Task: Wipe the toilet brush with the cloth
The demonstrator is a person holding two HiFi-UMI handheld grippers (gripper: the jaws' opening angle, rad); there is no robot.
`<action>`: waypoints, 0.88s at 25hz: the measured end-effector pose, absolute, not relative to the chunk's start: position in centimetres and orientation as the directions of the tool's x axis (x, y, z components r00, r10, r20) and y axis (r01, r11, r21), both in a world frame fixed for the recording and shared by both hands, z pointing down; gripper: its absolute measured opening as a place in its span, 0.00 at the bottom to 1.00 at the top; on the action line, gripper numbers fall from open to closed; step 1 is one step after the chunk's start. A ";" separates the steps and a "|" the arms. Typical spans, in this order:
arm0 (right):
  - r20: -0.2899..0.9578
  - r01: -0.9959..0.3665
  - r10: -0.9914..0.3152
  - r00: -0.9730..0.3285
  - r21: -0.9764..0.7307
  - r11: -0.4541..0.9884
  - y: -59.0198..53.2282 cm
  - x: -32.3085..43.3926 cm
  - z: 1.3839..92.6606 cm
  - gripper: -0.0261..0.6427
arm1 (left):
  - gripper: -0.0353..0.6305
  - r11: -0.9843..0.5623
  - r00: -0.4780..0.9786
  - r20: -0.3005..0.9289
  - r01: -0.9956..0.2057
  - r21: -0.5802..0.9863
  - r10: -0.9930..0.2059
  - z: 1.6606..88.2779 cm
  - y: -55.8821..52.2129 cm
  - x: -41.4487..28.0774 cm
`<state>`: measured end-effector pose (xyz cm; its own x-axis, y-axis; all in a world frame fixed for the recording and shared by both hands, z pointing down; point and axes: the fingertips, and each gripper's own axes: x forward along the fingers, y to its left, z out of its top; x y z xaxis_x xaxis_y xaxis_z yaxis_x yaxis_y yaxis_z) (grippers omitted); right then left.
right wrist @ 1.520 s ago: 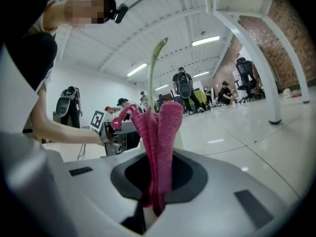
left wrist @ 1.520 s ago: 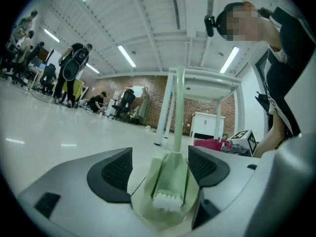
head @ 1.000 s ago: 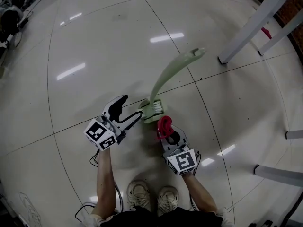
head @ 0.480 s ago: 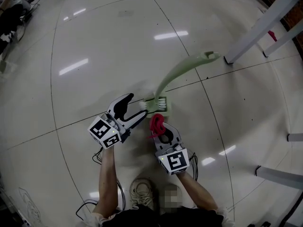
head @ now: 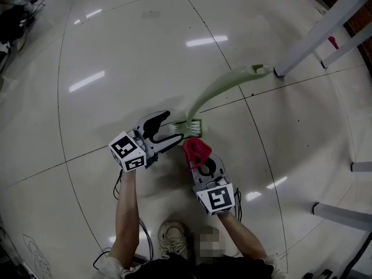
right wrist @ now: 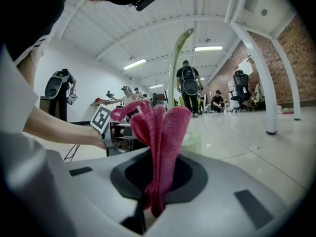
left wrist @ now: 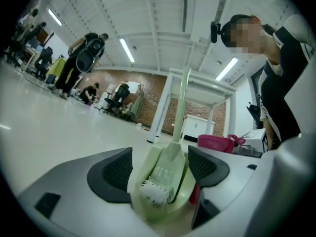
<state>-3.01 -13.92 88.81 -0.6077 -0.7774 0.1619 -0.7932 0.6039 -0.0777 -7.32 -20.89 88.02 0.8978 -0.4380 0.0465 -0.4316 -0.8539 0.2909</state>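
Tiled floor (head: 104, 51); only its own view shows left tool (left wrist: 159, 168) clamping toilet brush (left wrist: 170, 157).

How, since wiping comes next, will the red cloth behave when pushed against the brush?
Probably floppy: the cloth folds loosely above the right claw pinching it. Likely light, since it stands up unsupported. It may buckle against the toilet brush.

The toilet brush (head: 218, 86) sits between the jaws of the left gripper (head: 168, 128), the cloth (head: 196, 149) just to its right.
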 end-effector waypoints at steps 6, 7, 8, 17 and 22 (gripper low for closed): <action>0.206 -0.814 -0.789 -0.579 -0.086 0.574 -13.8 -1.9 89.5 0.08 | 0.55 -0.903 0.951 0.081 -0.308 0.299 -0.297 89.0 -21.8 -5.1; 0.204 -0.814 -0.789 -0.579 -0.088 0.575 -13.8 -1.9 89.4 0.08 | 0.55 -0.908 0.956 0.090 -0.293 0.301 -0.279 89.1 -22.0 -4.8; 0.205 -0.814 -0.789 -0.579 -0.091 0.573 -13.8 -1.9 89.4 0.08 | 0.55 -0.911 0.961 0.096 -0.276 0.306 -0.259 89.2 -22.1 -4.5; 0.212 -0.856 -0.831 -0.514 -0.063 0.513 -14.8 0.8 89.4 0.08 | 0.55 -0.909 0.987 0.042 -0.159 0.386 -0.155 89.0 -21.4 -2.7; 0.226 -0.897 -0.871 -0.437 -0.043 0.439 -15.4 3.8 89.7 0.08 | 0.55 -0.912 0.989 0.049 -0.147 0.383 -0.139 89.1 -20.4 -2.1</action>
<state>3.85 -15.43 89.72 -0.4369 -0.8705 0.2263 -0.8974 0.4391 -0.0434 -2.08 -20.40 89.07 0.9892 -0.1386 0.0487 -0.1466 -0.9122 0.3825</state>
